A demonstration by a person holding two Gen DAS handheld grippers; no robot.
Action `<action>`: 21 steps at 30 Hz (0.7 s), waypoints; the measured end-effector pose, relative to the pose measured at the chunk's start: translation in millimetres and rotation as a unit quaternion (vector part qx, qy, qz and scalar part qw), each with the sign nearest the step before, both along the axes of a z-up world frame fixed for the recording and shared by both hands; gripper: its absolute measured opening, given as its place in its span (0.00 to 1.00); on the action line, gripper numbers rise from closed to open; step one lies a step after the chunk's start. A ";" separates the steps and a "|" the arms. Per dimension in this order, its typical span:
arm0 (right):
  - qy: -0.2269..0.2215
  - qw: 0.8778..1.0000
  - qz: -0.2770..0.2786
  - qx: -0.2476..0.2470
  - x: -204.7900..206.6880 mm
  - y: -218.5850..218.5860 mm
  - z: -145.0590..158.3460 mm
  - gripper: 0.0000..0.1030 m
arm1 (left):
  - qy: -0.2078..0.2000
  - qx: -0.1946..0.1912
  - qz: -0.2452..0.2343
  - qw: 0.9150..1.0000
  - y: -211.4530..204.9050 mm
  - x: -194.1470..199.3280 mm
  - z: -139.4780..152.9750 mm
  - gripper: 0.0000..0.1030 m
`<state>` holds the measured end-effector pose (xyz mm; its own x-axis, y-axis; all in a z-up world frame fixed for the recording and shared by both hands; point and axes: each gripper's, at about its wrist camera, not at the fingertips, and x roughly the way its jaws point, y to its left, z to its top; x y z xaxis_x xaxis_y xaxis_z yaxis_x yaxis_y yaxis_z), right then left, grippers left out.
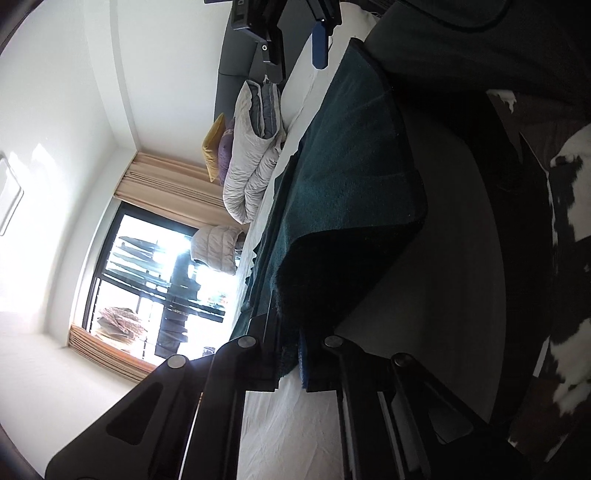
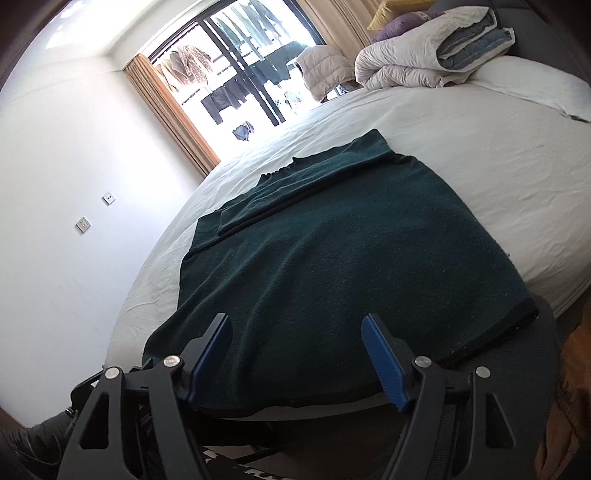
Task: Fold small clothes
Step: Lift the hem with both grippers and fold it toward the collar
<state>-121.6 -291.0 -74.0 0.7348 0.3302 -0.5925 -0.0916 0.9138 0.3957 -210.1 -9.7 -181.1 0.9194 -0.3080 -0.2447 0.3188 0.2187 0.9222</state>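
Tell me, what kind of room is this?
Most likely a bedroom. There's a big bed with a white sheet, a folded quilt and cushions stacked at its head, and a window with curtains. A dark green garment lies spread on the bed.

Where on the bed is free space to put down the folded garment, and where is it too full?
Bare sheet lies between the dark green garment and the folded duvet, and a strip of sheet runs along the garment's wall side. The head end is crowded with the duvet, cushions and a padded jacket. The near edge is taken by the garment.
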 end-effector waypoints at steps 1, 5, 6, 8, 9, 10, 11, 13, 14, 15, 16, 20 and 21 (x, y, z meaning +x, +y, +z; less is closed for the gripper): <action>-0.005 1.000 0.005 -0.019 -0.8 1.5 2.7 0.73 | 0.007 -0.006 0.000 1.000 -1.2 0.3 3.4 0.05; -0.024 0.994 0.037 -0.096 -6.9 9.0 12.1 0.71 | 0.054 -0.072 0.034 0.995 -4.7 9.7 37.1 0.05; -0.027 0.992 0.048 -0.115 -9.0 10.6 13.9 0.71 | 0.067 -0.100 0.049 0.992 -3.4 16.1 49.0 0.05; -0.032 0.986 0.069 -0.149 -14.7 12.6 15.6 0.71 | 0.088 -0.155 0.079 0.981 1.5 29.5 74.3 0.05; -0.035 0.983 0.074 -0.165 -17.1 13.8 15.9 0.71 | 0.093 -0.181 0.091 0.975 5.1 36.8 87.0 0.05; -0.037 0.980 0.079 -0.180 -19.1 15.9 15.3 0.71 | 0.097 -0.204 0.101 0.969 7.1 42.6 98.5 0.05; -0.037 0.977 0.086 -0.193 -20.4 18.9 14.1 0.70 | 0.101 -0.224 0.109 0.963 9.0 48.0 108.6 0.05; -0.036 0.968 0.100 -0.225 -21.9 26.9 9.9 0.67 | 0.108 -0.256 0.120 0.953 9.9 57.8 126.5 0.05; -0.037 0.964 0.108 -0.241 -23.3 31.6 6.8 0.66 | 0.109 -0.266 0.123 0.950 9.8 62.1 133.8 0.05; -0.036 0.959 0.117 -0.256 -24.4 36.2 4.1 0.65 | 0.108 -0.272 0.125 0.948 7.7 65.6 139.1 0.05; -0.036 0.954 0.126 -0.271 -25.6 40.6 1.3 0.64 | 0.105 -0.275 0.126 0.947 6.0 67.4 142.4 0.05; -0.032 0.935 0.139 -0.324 -29.0 52.1 -8.3 0.64 | 0.105 -0.286 0.128 0.944 1.3 75.3 155.5 0.05; -0.031 0.932 0.137 -0.334 -27.4 53.0 -10.3 0.64 | 0.106 -0.291 0.129 0.942 0.8 77.1 158.1 0.05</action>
<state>-149.0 -238.1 -84.4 0.7165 0.0826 -0.6927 -0.3609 0.8937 -0.2667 -133.0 -8.9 -23.0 0.9312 -0.2207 -0.2901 0.3500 0.7634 0.5429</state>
